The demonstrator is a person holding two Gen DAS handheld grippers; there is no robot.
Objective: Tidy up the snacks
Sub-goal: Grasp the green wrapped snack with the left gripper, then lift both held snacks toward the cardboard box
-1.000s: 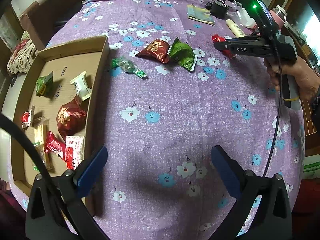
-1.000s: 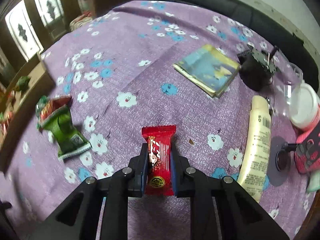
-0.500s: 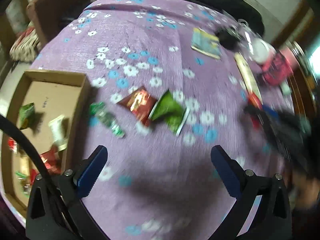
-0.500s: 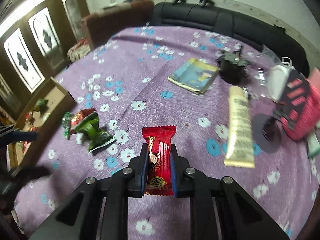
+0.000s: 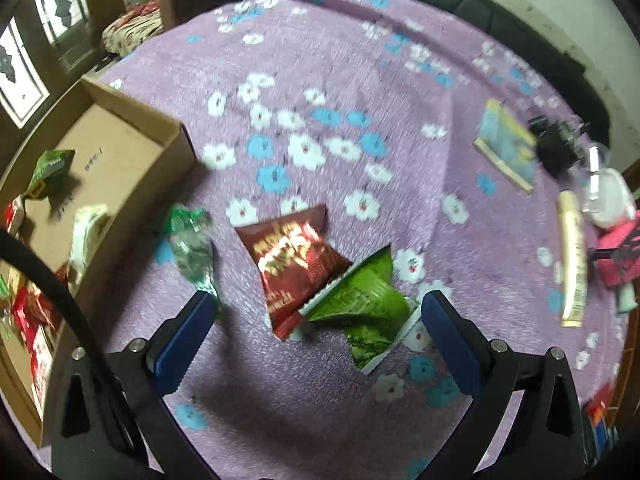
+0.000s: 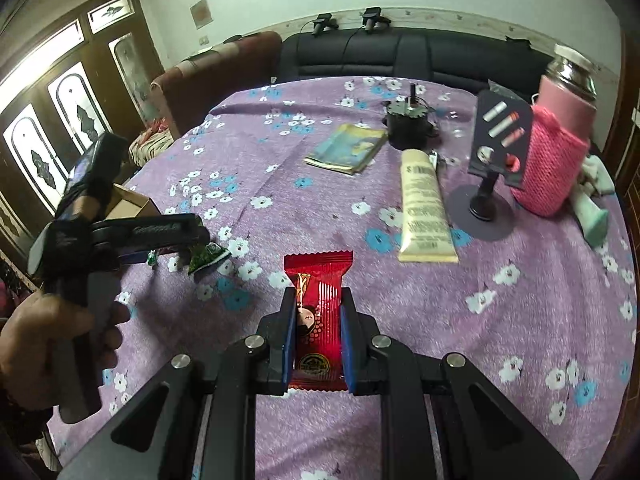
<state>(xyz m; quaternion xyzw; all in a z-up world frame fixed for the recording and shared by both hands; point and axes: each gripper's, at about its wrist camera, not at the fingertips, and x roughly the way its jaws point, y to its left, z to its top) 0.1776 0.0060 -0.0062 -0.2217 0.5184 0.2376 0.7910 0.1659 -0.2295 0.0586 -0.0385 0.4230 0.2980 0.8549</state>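
My right gripper [image 6: 318, 312] is shut on a red snack packet [image 6: 318, 308], held above the purple flowered cloth. My left gripper [image 5: 316, 320] is open and hangs over a dark red snack bag [image 5: 292, 256] and a green snack bag [image 5: 366, 300], which lie overlapping between its fingers. A small green-and-clear wrapped candy [image 5: 191, 242] lies just left of them. The cardboard box [image 5: 120, 148] at the left holds several snacks, among them a green packet [image 5: 50, 170]. In the right wrist view the left gripper [image 6: 136, 236], held by a hand [image 6: 44, 336], hovers over the green bag [image 6: 208, 258].
On the right of the table lie a cream tube [image 6: 425, 208], a booklet [image 6: 347, 148], a black device [image 6: 408, 118], a dark card on a round stand [image 6: 498, 140] and a flask in a pink knitted sleeve [image 6: 554, 152]. A black sofa [image 6: 400, 56] stands behind.
The left gripper has swung toward the red and green bags, which now lie between its open fingers. The right gripper has lifted with the red packet, showing more of the room.
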